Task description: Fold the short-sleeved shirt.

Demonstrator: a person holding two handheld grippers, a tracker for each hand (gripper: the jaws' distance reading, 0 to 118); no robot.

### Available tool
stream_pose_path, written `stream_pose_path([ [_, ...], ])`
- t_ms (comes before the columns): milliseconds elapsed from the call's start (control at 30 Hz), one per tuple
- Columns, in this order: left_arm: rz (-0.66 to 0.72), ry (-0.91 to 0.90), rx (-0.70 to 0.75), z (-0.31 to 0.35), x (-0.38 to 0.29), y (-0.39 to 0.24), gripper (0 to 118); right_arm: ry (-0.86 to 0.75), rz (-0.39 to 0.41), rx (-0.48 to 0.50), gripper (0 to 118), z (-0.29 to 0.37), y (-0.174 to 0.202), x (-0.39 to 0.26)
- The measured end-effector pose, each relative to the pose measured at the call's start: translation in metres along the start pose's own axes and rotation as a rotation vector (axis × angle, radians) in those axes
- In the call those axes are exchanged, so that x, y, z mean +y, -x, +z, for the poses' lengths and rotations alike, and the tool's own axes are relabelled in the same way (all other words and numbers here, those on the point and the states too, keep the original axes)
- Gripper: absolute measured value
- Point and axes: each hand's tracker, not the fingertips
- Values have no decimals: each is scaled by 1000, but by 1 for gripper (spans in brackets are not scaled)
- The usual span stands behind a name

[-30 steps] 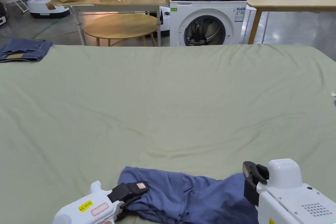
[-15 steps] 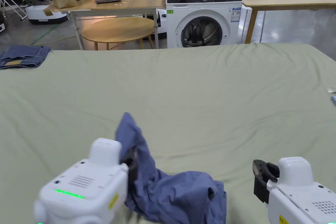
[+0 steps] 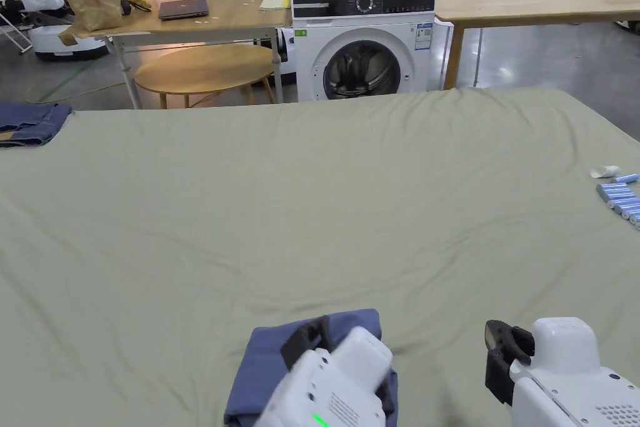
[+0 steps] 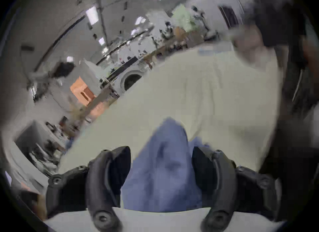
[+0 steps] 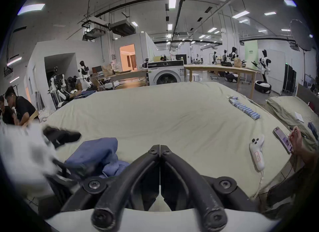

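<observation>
Down at the near edge of the green-sheeted bed (image 3: 312,197), head view, my left gripper (image 3: 315,337) hovers over the bunched blue shirt (image 3: 269,359). Left gripper view: jaws wide, shirt (image 4: 164,166) between them, unpinched; closing now could catch several layers. Right gripper view: my right gripper (image 5: 160,149) is closed, empty; washing machine (image 5: 165,73) stands behind.

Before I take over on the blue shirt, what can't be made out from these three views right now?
- Shirt near half, head view: covered by the left gripper body and cut by the bottom edge.
- Left gripper's hold on the shirt, left gripper view: motion blur; contact with the cloth unclear.
- Fold neatness, right gripper view: the blurred left gripper and the right gripper arms hide parts of the shirt.
</observation>
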Motion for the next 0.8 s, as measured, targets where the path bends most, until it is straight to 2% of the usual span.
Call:
stream_pose_path([
  [100, 427, -146, -198, 36, 16, 61, 79, -3, -7, 3, 0, -1, -1, 0],
  [200, 697, -152, -299, 38, 8, 110, 79, -2, -19, 12, 0, -3, 0, 0],
  [233, 792, -111, -300, 31, 3, 120, 79, -2, -21, 15, 0, -4, 2, 0],
  [300, 877, -19, -262, 13, -18, 133, 79, 0, -20, 23, 0, -6, 6, 0],
  [333, 882, 46, -244, 3, -28, 134, 78, 0, -19, 28, 0, -6, 8, 0],
  [367, 882, 107, -253, -7, -36, 127, 64, 1, -15, 32, 0, -6, 11, 0],
  [433, 913, 131, -346, -21, -53, 113, 18, 7, -5, 38, 0, -7, 13, 0],
  [467, 914, 122, -396, -24, -58, 103, 2, 14, 2, 37, 0, -8, 15, 1],
  [533, 892, 155, -506, -33, -62, 75, 2, 22, 9, 29, 0, -8, 15, 1],
  [667, 752, 238, -579, -53, -63, 23, 2, 41, 1, 28, 0, -9, 13, 2],
  [733, 709, 284, -539, -59, -65, 11, 2, 68, 15, 31, 0, -10, 13, 1],
  [800, 740, 255, -520, -58, -69, 15, 2, 109, 16, 36, 0, -14, 13, -4],
])
